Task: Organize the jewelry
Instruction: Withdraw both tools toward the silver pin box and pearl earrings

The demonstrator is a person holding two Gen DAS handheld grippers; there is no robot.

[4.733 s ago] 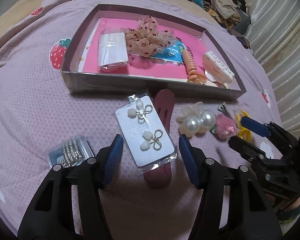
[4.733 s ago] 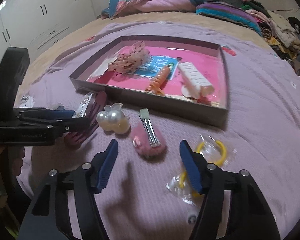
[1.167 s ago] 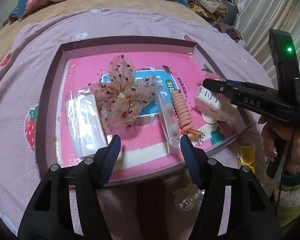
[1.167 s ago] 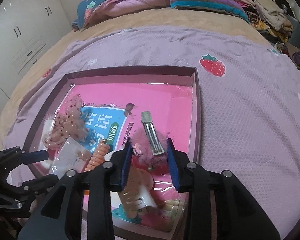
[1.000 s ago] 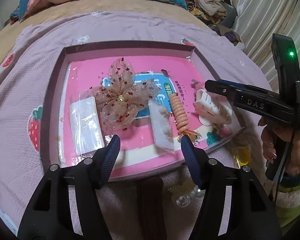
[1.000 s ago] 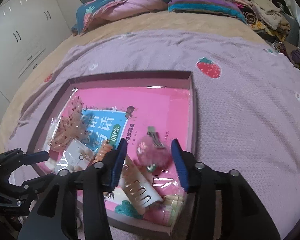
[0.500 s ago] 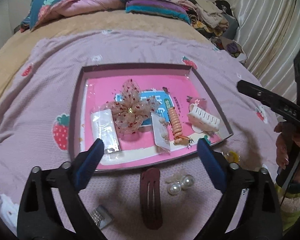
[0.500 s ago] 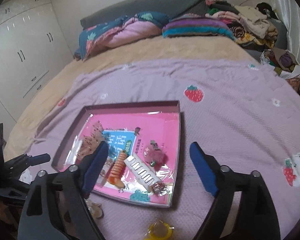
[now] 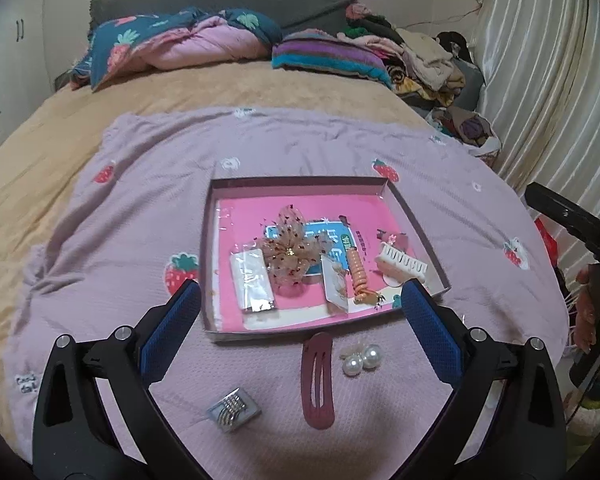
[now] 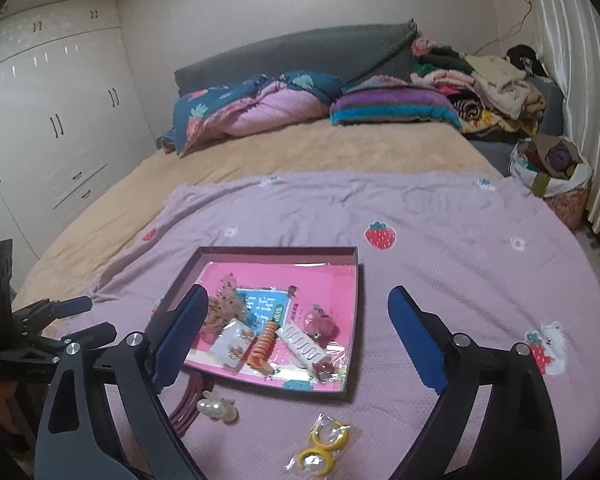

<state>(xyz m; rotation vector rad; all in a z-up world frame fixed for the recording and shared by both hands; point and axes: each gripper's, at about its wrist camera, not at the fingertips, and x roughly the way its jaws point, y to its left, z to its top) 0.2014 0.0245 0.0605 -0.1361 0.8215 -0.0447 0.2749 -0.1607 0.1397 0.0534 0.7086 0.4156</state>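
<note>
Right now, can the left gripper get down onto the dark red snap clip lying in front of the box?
Probably yes. The left gripper is open and empty, and the dark red snap clip lies flat on the lilac blanket between its fingers' lines, clear of the pearl clip and box.

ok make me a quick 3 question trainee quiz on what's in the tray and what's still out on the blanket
1. True or false: the pink fluffy clip lies inside the tray.
2. Which item is still on the blanket? A) orange spiral tie B) maroon snap clip C) white claw clip
3. Fill in: the left gripper and the right gripper are both ____ and hold nothing.

Key: 1 true; 2 B; 3 open
</note>
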